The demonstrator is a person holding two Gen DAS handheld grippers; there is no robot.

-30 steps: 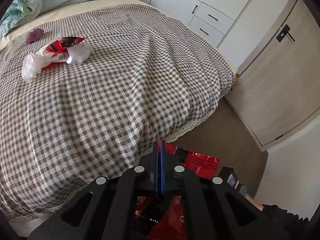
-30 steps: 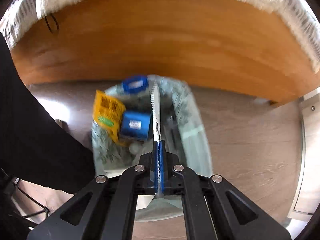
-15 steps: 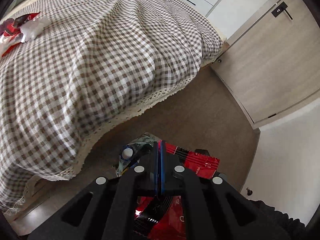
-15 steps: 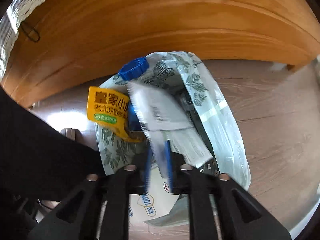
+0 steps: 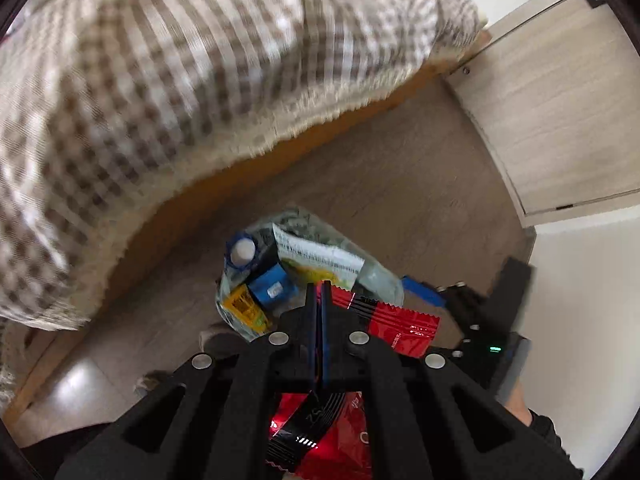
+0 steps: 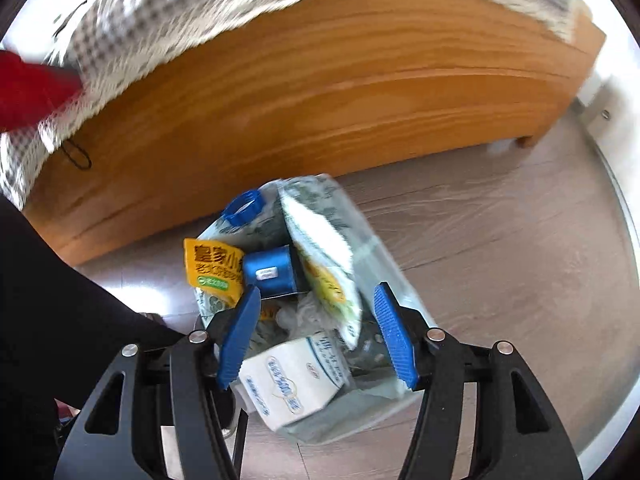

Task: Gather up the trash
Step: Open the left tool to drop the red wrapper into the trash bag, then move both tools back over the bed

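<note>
Here the left tongs [image 5: 319, 292] are clamped tight on a red wrapper [image 5: 394, 322], which juts out to the right of the tips and shows again under the frame, above the trash bag [image 5: 372, 276] on the floor [image 5: 400, 200]. The right tongs [image 6: 316, 336] are opening, with nothing pressed between the blue pads [image 6: 390, 332]; they hang over the same bag [image 6: 384, 248], which stands near the wooden bed frame [image 6: 320, 92]. In the bag lie a white packet [image 6: 320, 248], a blue box [image 6: 272, 270], a yellow pack [image 6: 214, 266], a white carton [image 6: 288, 384] and a blue cap [image 6: 244, 208]. A checked bedspread [image 5: 180, 60] hangs over the bed's edge.
</note>
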